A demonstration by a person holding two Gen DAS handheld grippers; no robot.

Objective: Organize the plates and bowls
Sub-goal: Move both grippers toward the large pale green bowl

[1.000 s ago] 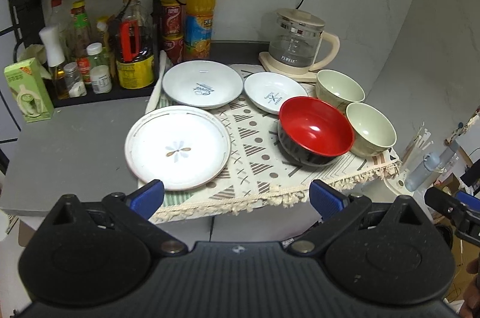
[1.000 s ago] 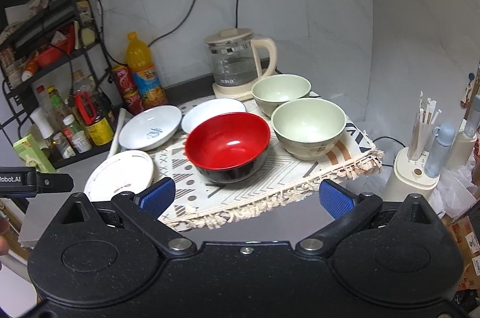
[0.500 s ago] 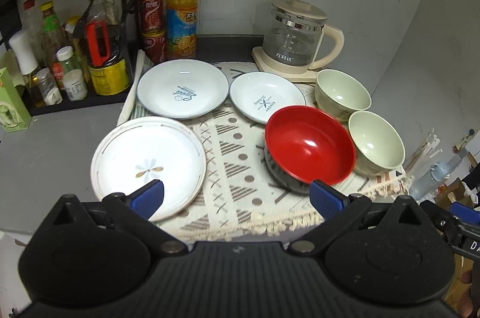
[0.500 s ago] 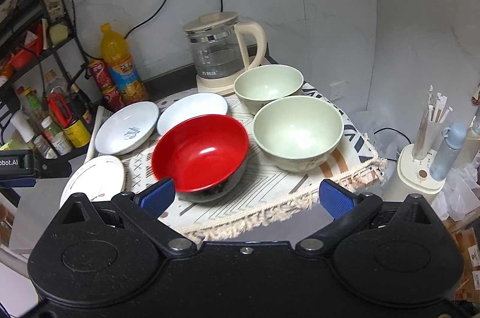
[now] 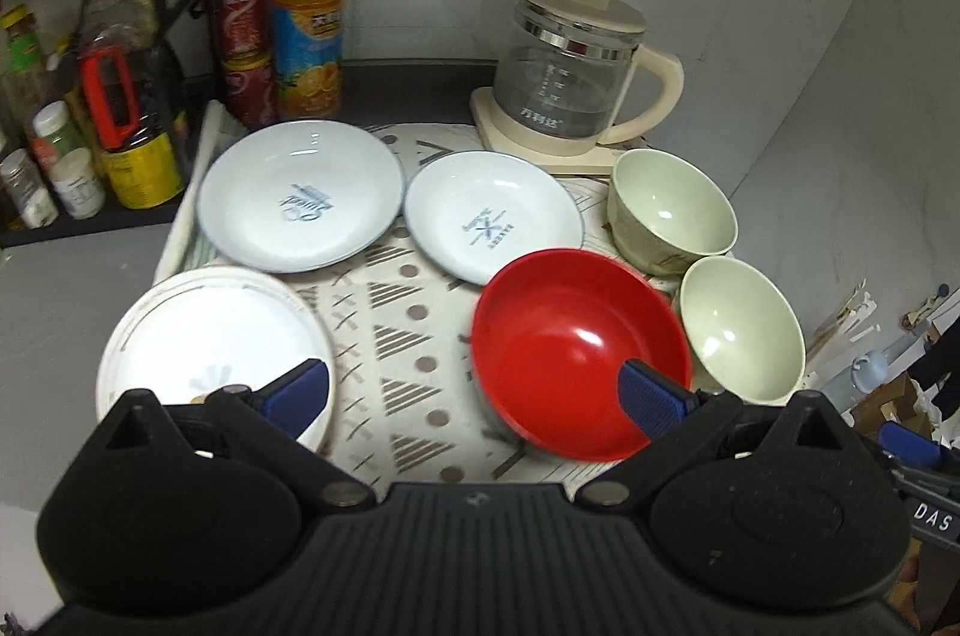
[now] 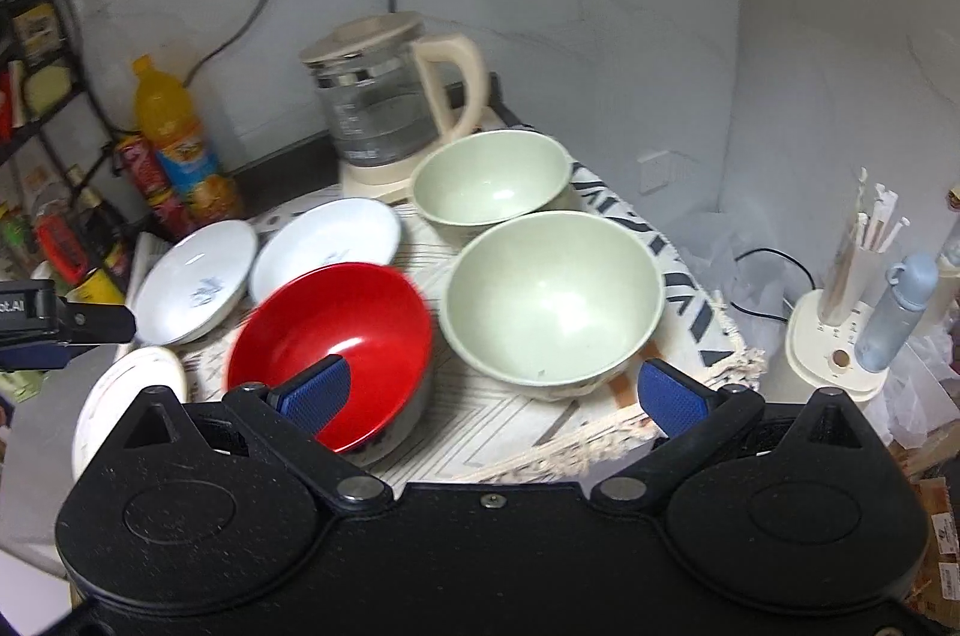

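Left gripper (image 5: 471,393), right gripper (image 6: 492,393): both spread, empty, above the mat's front edge. Red bowl (image 6: 336,336), green bowl (image 6: 552,294), plates unstacked. Step: approach. Next: likely grasp a rim.

1. Patterned cloth (image 5: 384,336) lies on the counter; all dishes rest on it.
2. Back row, left to right: large plate (image 5: 300,195), small plate (image 5: 492,222), far bowl (image 5: 672,210).
3. Front row, left to right: flower plate (image 5: 210,342), wide bowl (image 5: 570,348), near bowl (image 5: 741,330).
4. The near bowl sits just beside the wide bowl and directly before the far bowl.
5. Kettle (image 5: 570,78) on its base stands behind the small plate and far bowl.
6. Juice bottle (image 5: 306,12) and stacked cans (image 5: 240,42) stand behind the large plate.
7. Shelf rack (image 5: 78,54) with jars is left of the cloth.
8. Straw holder (image 6: 840,312) stands right of the counter.
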